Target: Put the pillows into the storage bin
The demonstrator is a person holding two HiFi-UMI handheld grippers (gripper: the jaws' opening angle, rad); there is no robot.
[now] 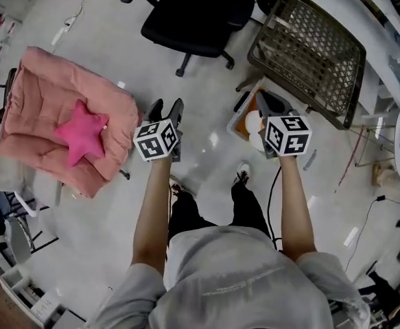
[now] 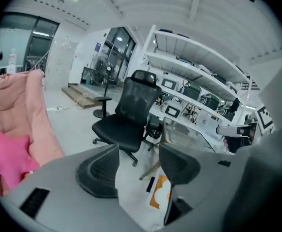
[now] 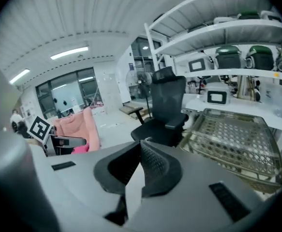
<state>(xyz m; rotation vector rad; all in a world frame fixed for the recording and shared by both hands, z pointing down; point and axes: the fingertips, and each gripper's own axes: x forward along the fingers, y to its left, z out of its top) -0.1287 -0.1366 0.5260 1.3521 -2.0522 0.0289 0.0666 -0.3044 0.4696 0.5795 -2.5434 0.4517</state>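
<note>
A bright pink star pillow (image 1: 81, 138) lies on a large pale pink cushion (image 1: 45, 108) on a seat at the left. The storage bin (image 1: 313, 50) is a wire mesh basket, tilted, at the upper right. Both grippers are held up over the bare floor between them. My left gripper (image 1: 167, 107) is open with nothing between its jaws. My right gripper (image 1: 268, 100) is shut and empty. In the left gripper view the star pillow (image 2: 7, 153) shows at the far left, well away from the left gripper (image 2: 138, 166). In the right gripper view the bin (image 3: 232, 139) lies ahead to the right of the right gripper (image 3: 140, 151).
A black office chair (image 1: 196, 16) stands on the floor ahead, between cushion and bin. An orange and white object (image 1: 248, 123) lies on the floor by the bin. White desks and shelves (image 3: 228, 37) with equipment run behind the bin. The person's feet (image 1: 242, 173) are below the grippers.
</note>
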